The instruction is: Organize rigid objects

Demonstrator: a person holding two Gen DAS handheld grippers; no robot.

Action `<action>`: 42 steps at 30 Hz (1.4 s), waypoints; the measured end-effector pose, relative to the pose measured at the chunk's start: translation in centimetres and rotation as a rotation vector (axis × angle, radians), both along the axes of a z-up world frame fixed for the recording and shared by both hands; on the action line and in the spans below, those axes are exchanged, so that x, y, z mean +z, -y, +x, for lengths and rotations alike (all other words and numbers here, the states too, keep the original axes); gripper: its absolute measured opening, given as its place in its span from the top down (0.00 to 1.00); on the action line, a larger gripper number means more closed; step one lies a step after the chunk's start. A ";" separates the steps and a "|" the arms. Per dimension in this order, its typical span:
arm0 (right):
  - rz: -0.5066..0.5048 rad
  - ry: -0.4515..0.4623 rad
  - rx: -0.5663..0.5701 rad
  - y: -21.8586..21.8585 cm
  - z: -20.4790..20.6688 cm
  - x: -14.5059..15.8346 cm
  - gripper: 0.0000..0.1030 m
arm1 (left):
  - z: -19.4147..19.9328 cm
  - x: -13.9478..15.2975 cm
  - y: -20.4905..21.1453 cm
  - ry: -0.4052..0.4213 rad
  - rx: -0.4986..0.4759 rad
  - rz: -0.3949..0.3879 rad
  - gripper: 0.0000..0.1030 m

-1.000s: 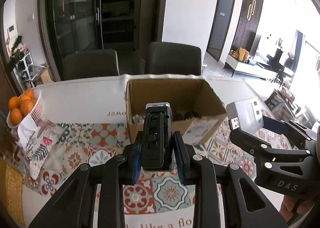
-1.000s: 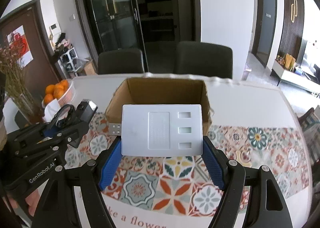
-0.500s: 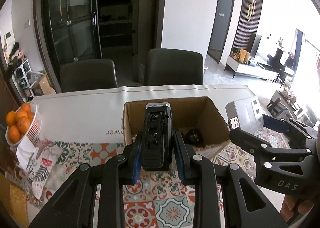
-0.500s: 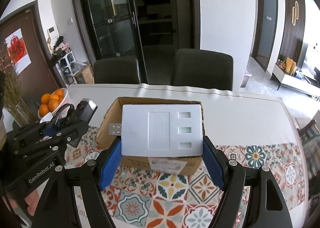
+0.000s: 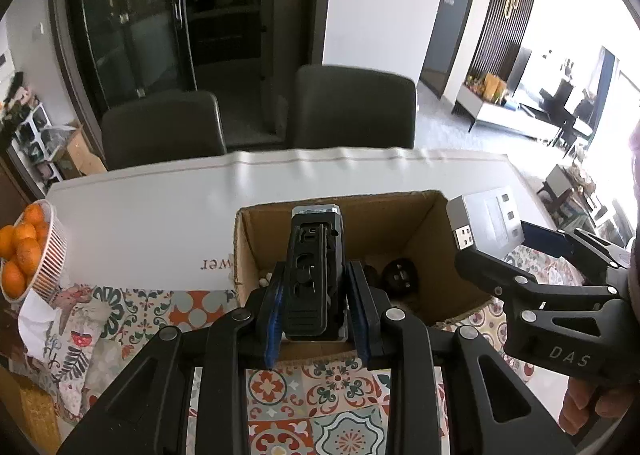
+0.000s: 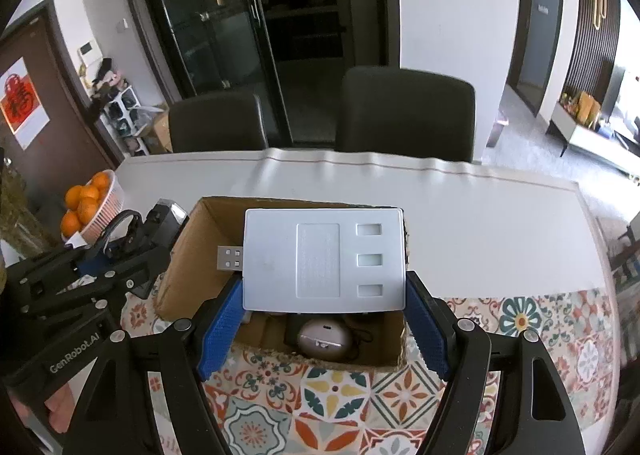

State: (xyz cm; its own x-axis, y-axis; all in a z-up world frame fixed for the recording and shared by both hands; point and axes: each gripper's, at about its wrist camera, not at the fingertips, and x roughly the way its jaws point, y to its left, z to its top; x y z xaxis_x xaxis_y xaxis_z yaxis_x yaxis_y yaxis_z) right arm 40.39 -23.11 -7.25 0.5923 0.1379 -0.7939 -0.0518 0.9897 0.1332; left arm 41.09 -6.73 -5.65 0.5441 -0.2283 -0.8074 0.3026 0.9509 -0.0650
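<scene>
My left tongs [image 5: 316, 295] are clamped nearly closed on a narrow black device [image 5: 314, 275], held above the open cardboard box [image 5: 400, 223] on the desk [image 5: 152, 223]. My right tongs [image 6: 324, 319] grip a flat white USB hub [image 6: 324, 259] at a wider spread, also over the box. Inside lie a round grey gadget [image 6: 325, 337] and dark round pieces [image 5: 400, 275].
</scene>
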 end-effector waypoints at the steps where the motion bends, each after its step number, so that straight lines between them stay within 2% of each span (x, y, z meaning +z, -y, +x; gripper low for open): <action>1: -0.003 -0.009 -0.001 0.1 0.4 -0.2 0.26 | 0.4 -0.3 0.1 -0.012 -0.002 0.005 0.72; 11: -0.034 -0.060 -0.020 0.3 1.9 -2.0 0.26 | 2.6 -2.9 0.6 -0.070 0.008 0.050 0.71; 13: -0.041 -0.065 -0.020 0.2 2.1 -2.2 0.26 | 2.5 -2.9 0.4 -0.063 0.030 0.067 0.66; 15: -0.040 -0.070 -0.017 0.1 2.2 -2.4 0.26 | 2.2 -2.7 0.0 -0.042 0.053 0.086 0.47; 20: -0.040 -0.077 -0.025 -0.1 2.5 -2.3 0.24 | 1.2 -1.4 -1.2 0.025 0.127 0.150 0.34; 23: -0.051 -0.066 -0.035 -0.3 1.9 -1.8 0.21 | 0.2 -0.6 -1.7 0.060 0.143 0.171 0.29; 27: -0.076 -0.022 -0.064 -0.6 -0.3 -0.5 0.20 | -1.9 0.7 -2.1 0.135 0.173 0.198 0.16; 37: -0.106 0.122 -0.117 -0.8 -7.9 3.5 0.10 | -8.7 3.4 -3.1 0.245 0.226 0.162 0.01; 42: -0.120 0.170 -0.125 -1.0 -11.2 5.0 0.09 | -11.8 4.7 -3.4 0.287 0.240 0.153 0.00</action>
